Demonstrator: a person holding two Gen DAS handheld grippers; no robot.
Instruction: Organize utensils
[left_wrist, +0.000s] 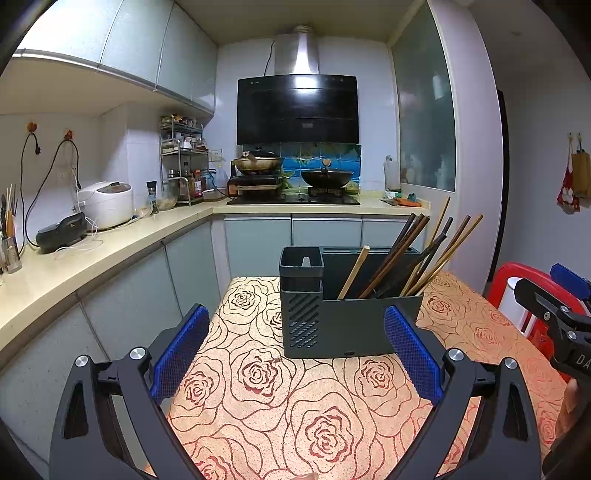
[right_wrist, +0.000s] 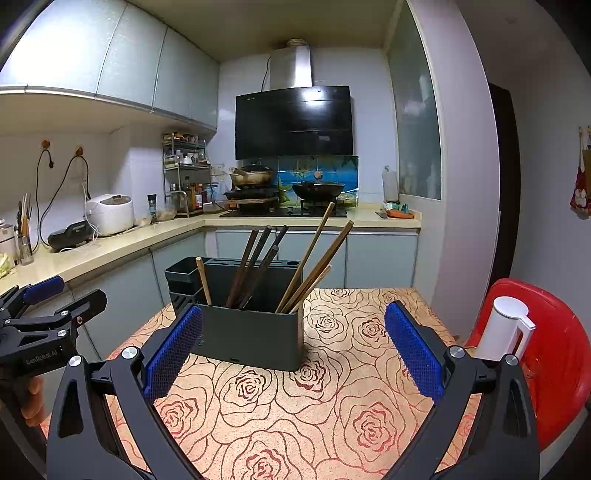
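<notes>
Chopsticks (right_wrist: 258, 269), roughly ten, lean in one holder (right_wrist: 251, 338).

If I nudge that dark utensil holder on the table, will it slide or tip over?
The holder looks wide and low with a flat base, so it would probably slide rather than tip. The chopsticks lean loosely inside, so they would likely rattle or shift. The patterned tablecloth may add friction or bunch up.

holder (left_wrist: 343, 325) on table (left_wrist: 258, 406) | chopsticks (left_wrist: 399, 258) in holder | chair (right_wrist: 554, 350) right of table
</notes>
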